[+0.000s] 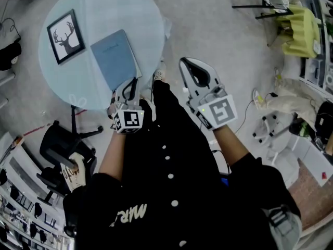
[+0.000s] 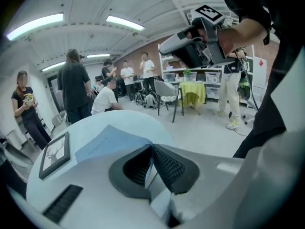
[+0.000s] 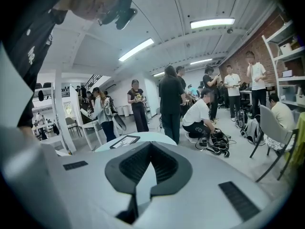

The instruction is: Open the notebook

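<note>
On the round bench [image 1: 104,4], the picture frame [image 1: 66,36] lay just left of the notebook [image 1: 114,56]. The left gripper [image 1: 132,83] sat at the notebook's near corner. The right gripper [image 1: 191,71] was right of the bench, over the floor [image 1: 218,30].

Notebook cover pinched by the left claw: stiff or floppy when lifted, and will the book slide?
The notebook looks thin, so its cover probably flexes at the left claw. It lies flat on the smooth table, so it may slide.

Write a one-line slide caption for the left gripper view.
Left gripper shut on the cover edge of the blue notebook, lying on a round table beside a framed deer picture.
</note>
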`<state>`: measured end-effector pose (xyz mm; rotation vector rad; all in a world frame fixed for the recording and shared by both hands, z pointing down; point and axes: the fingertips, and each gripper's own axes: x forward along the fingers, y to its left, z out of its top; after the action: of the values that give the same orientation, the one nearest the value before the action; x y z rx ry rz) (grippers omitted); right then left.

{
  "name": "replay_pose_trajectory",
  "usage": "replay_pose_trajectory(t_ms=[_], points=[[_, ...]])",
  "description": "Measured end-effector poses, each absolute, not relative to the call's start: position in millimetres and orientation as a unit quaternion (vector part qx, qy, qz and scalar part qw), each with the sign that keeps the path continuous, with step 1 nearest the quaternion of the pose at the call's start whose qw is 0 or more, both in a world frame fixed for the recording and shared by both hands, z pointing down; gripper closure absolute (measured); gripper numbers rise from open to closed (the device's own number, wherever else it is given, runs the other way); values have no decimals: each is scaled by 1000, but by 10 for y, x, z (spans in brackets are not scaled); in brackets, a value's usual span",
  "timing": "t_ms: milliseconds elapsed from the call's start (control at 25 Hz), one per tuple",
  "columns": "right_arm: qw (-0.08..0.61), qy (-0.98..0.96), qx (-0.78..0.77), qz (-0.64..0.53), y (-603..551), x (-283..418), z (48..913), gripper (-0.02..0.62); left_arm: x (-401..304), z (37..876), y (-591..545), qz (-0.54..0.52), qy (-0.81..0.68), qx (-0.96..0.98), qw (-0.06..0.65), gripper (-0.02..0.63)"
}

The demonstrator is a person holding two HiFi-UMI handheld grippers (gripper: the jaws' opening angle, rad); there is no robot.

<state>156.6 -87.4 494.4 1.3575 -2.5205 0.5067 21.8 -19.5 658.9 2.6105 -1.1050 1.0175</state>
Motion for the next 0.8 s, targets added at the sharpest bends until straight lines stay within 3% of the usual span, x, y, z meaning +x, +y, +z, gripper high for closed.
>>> replay_pose_trajectory(t_ms=[800], points=[[121, -884, 426, 149, -965, 1138, 4853, 594, -591, 5955, -90, 166, -477, 850, 149, 589]])
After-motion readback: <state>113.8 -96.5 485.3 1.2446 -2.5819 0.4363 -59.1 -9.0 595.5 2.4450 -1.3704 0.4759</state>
